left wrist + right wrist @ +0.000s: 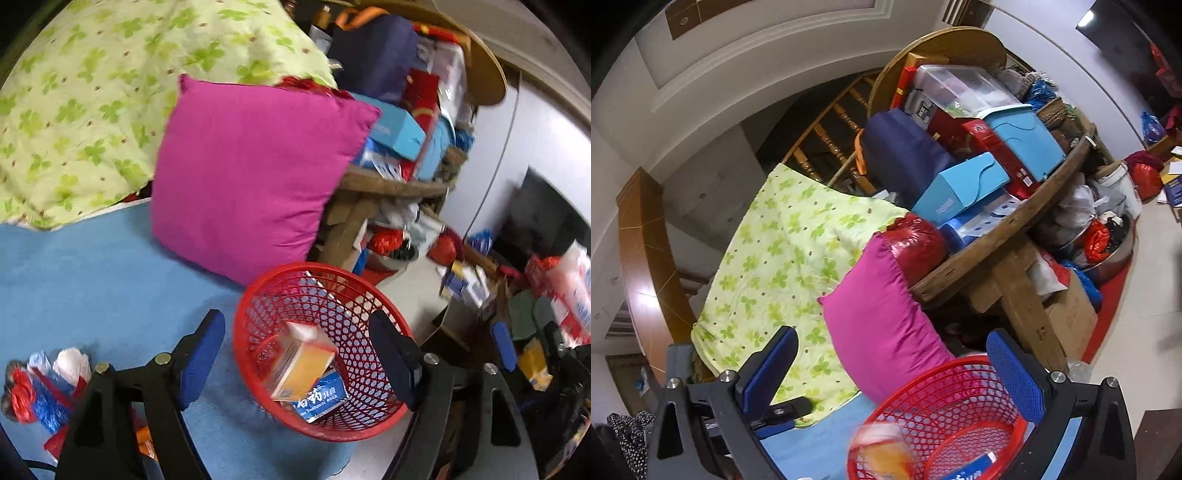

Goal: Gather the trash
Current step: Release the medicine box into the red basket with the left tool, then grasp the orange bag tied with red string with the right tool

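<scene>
A red mesh basket (373, 295) stands on the blue mat (92, 280); it also shows in the right wrist view (945, 410). Inside lie an orange-and-white box (303, 362) and a blue toothpaste box (325, 398). The orange box looks blurred in the right wrist view (886, 454). My left gripper (299, 362) is open and empty, its fingers straddling the basket's near side above the boxes. My right gripper (897, 373) is open and empty, above the basket's rim. Crumpled red, blue and white wrappers (44, 387) lie on the mat at lower left.
A magenta pillow (255, 173) leans behind the basket, with a green clover quilt (92, 92) to its left. A cluttered wooden table (997, 236) stands right of the pillow. Bags, boxes and a metal bowl (1108, 254) crowd the floor beyond.
</scene>
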The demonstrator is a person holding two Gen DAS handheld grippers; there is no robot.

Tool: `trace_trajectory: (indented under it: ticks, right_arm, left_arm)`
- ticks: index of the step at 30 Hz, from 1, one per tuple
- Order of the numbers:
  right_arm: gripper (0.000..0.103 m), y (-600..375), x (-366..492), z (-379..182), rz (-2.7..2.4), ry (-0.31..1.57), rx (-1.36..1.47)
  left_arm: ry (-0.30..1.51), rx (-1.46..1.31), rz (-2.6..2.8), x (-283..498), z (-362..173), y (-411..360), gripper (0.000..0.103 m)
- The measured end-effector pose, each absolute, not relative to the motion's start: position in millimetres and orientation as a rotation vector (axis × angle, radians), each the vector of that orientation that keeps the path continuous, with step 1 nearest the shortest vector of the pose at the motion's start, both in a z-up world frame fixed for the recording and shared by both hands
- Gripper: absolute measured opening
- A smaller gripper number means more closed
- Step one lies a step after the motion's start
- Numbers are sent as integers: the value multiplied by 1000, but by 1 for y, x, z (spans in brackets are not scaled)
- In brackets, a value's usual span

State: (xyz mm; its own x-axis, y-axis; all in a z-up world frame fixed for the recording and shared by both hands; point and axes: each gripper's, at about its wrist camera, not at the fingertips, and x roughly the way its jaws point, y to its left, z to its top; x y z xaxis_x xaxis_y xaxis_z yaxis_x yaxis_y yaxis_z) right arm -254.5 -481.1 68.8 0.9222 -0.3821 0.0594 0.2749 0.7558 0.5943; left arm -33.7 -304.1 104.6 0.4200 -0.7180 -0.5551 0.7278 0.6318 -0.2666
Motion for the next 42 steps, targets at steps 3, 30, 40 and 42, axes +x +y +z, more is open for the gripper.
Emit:
trace_trajectory:
  ticks: [3, 30, 40, 42]
  right_arm:
    - [103, -478, -248, 71, -349, -157, 607]
    - [103, -264, -88, 52, 175, 355, 146]
    - [103, -243, -104, 129, 154, 90, 160]
    - [103, -241, -122, 138, 226, -23, 122]
  left_arm:
    - [706, -21, -850, -20, 102, -285, 80]
    - [723, -19, -210, 27, -28, -5, 81]
    - [751, -150, -157, 42, -30, 36, 81]
    - [750, -150, -179, 41, -30, 32, 81]
